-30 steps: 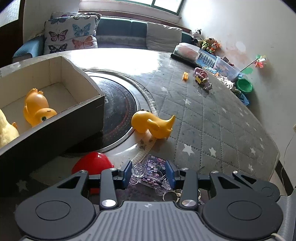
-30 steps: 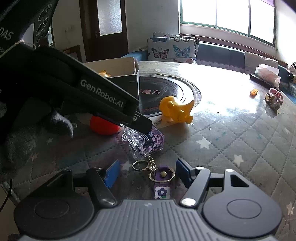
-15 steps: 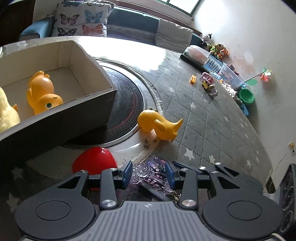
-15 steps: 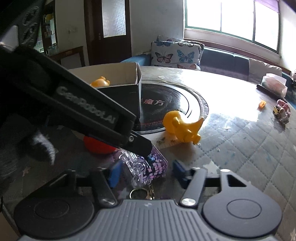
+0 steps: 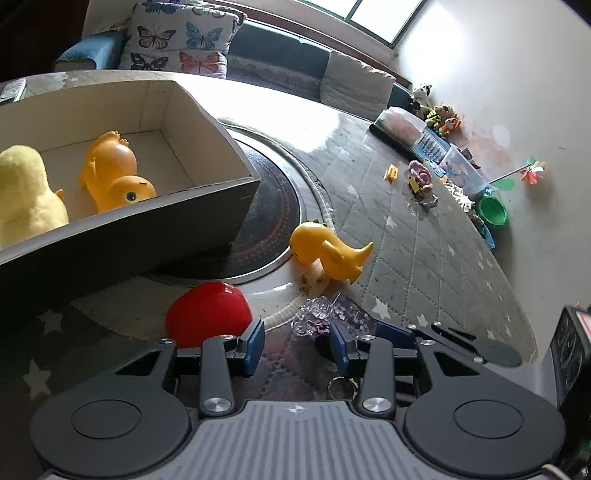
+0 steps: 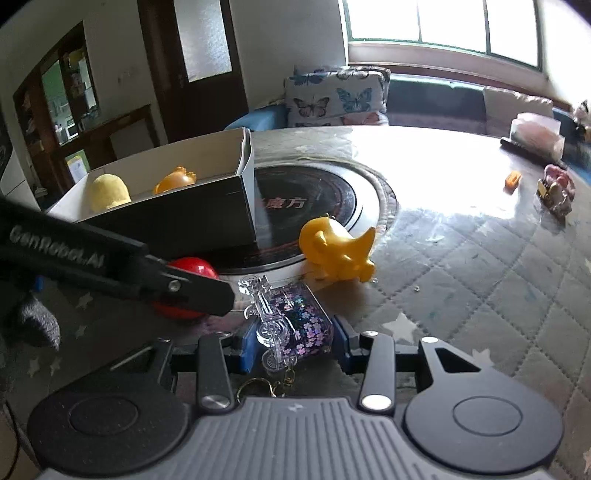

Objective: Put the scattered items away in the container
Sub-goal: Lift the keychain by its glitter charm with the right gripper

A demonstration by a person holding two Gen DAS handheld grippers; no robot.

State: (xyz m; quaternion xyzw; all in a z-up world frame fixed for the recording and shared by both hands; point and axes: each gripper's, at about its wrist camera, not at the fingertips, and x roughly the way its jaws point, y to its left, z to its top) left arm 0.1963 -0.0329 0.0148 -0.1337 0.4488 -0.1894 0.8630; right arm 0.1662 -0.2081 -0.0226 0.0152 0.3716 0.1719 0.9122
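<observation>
The key ring under the clear glitter case (image 6: 295, 328) is half hidden by the right gripper (image 6: 293, 347) body. The case lies between the closing right jaws, blue pads at its sides, long axis running away from them. Only the left view shows into the box (image 5: 207, 110); there the left gripper (image 5: 297, 343) stands apart, empty, the case just beyond its tips

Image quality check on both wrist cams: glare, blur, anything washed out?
Right wrist: window blown out, white glare across the far table, slight blur on the keychain case. Left wrist: sharper, glare on the table near the box, and heavy fisheye bending of the edges in both.
</observation>
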